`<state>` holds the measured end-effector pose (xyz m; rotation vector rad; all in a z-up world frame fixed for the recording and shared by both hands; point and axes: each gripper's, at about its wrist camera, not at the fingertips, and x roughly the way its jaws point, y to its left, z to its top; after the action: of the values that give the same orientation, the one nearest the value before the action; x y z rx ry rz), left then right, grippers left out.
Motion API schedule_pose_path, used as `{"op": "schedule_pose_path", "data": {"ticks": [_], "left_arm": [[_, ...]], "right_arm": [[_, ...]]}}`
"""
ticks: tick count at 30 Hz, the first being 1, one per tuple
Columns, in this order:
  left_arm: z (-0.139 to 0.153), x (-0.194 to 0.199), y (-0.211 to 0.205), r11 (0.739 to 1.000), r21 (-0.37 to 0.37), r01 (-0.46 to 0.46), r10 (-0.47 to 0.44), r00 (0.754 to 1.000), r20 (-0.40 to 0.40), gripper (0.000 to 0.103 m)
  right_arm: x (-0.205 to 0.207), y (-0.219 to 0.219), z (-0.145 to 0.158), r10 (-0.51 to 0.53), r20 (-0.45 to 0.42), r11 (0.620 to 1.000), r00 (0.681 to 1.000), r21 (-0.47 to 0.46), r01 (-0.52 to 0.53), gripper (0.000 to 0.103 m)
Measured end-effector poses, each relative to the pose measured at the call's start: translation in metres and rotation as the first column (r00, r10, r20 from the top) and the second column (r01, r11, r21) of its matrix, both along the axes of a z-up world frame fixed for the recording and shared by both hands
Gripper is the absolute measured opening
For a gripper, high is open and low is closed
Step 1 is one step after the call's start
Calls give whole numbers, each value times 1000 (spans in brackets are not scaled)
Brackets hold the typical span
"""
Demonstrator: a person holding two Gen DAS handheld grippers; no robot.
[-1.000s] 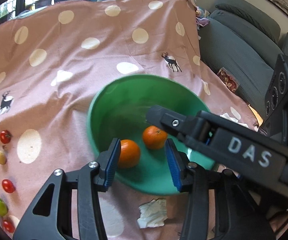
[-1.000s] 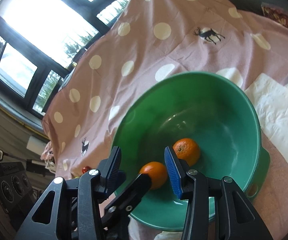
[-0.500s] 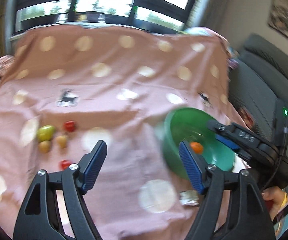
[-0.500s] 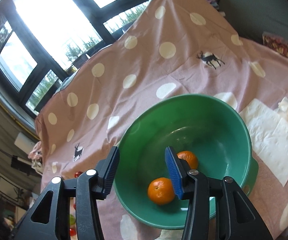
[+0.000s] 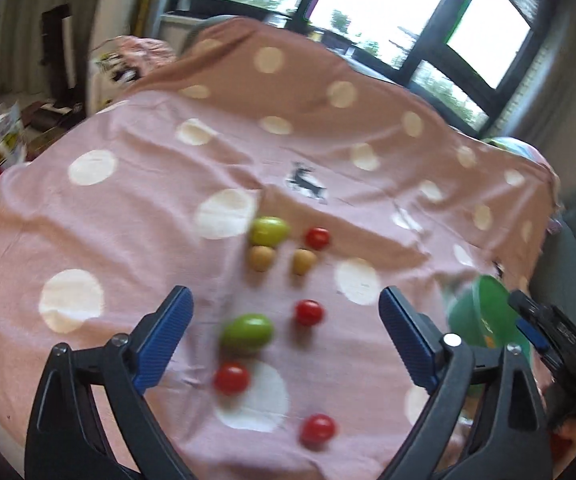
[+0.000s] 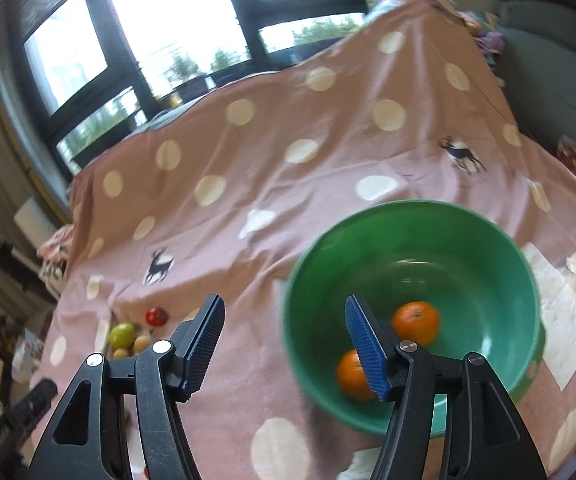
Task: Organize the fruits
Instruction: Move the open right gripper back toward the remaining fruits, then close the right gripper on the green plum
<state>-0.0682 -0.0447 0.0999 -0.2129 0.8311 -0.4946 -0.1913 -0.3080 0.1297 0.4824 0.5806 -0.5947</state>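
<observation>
Two oranges (image 6: 415,322) sit down in the green bowl (image 6: 488,240), close to each other. One second ago both grippers were over that bowl, each beside an orange. Now the oranges lie free in the bowl and nothing holds them. So that part of the job looks done.

The left gripper (image 5: 284,338) has swung away from the bowl to the small fruits on the pink dotted cloth (image 5: 128,208). Its jaws have just been opening and now stand wide, with nothing pinched between them. Just ahead of the jaws lie a green fruit (image 5: 248,332) and a red one (image 5: 309,312). More red ones (image 5: 231,378) lie nearer, and farther off sit another green fruit (image 5: 269,230), two tan ones (image 5: 262,258) and one more red. In this view the bowl is now far off at the right edge. The picture is blurry, so the fruits look smeared.

The right gripper (image 6: 284,344) is near the bowl, at its left rim. Its jaws have just been opening too, and nothing is between them. One orange (image 6: 350,376) peeks out behind its right finger, but the finger does not seem to touch it.

I think the next step is to pick up a small fruit, likely the green one in front of the left gripper. Small round fruits can roll away, so the grab should be gentle.
</observation>
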Motion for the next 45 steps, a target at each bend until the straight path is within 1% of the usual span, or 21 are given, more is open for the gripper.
{"op": "schedule_pose_path", "data": {"ticks": [2,5,7,9,12,14,18,20,21,23,24,27,30,33,38,41,45], "left_arm": [[-9,8,7,1000,14,-22,22,1000,-20,95],[-22,22,19,997,43,-64,67,996,-65,95],[-25,28,30,992,54,-112,116,991,-71,95],[-25,30,39,988,46,-150,153,985,-79,95],[-26,32,45,986,32,-165,167,982,-92,96],[-27,32,46,983,47,-176,180,979,-96,96],[-27,33,48,980,65,-186,191,977,-91,96],[-28,34,50,980,56,-190,195,976,-100,96],[-28,35,51,980,52,-191,196,975,-106,96],[-30,36,53,979,48,-197,201,972,-118,96],[-30,37,55,978,46,-203,207,971,-123,96],[-30,38,59,975,38,-218,221,967,-130,96],[-30,38,59,975,34,-219,221,966,-135,96],[-30,38,57,977,41,-209,213,967,-138,96],[-31,37,53,980,44,-192,197,971,-137,96],[-31,36,50,982,55,-182,188,973,-135,96],[-30,34,48,983,57,-174,180,975,-128,96]], "right_arm": [[10,10,-2,42,-6,999,999,-9,-42,63],[28,29,-10,122,-23,993,992,5,-122,64],[42,45,-17,188,-43,982,981,17,-187,63],[57,62,-24,253,-65,967,965,29,-251,64],[74,83,-34,317,-87,948,944,46,-314,63],[85,93,-42,363,-94,930,927,88,-356,64],[104,108,-62,453,-64,873,889,237,-427,64],[112,116,-68,485,-56,846,872,281,-453,64],[115,120,-70,497,-60,840,865,283,-463,64],[122,129,-75,511,-75,835,856,281,-473,60],[125,133,-78,520,-82,829,850,287,-480,56],[134,140,-88,540,-95,810,836,329,-486,50],[141,142,-99,545,-112,801,831,363,-477,45],[145,142,-104,560,-80,774,825,406,-486,41],[147,144,-110,567,-59,760,822,422,-494,39],[145,145,-109,560,-61,766,826,419,-488,39],[136,138,-103,535,-92,791,840,403,-460,39]]}}
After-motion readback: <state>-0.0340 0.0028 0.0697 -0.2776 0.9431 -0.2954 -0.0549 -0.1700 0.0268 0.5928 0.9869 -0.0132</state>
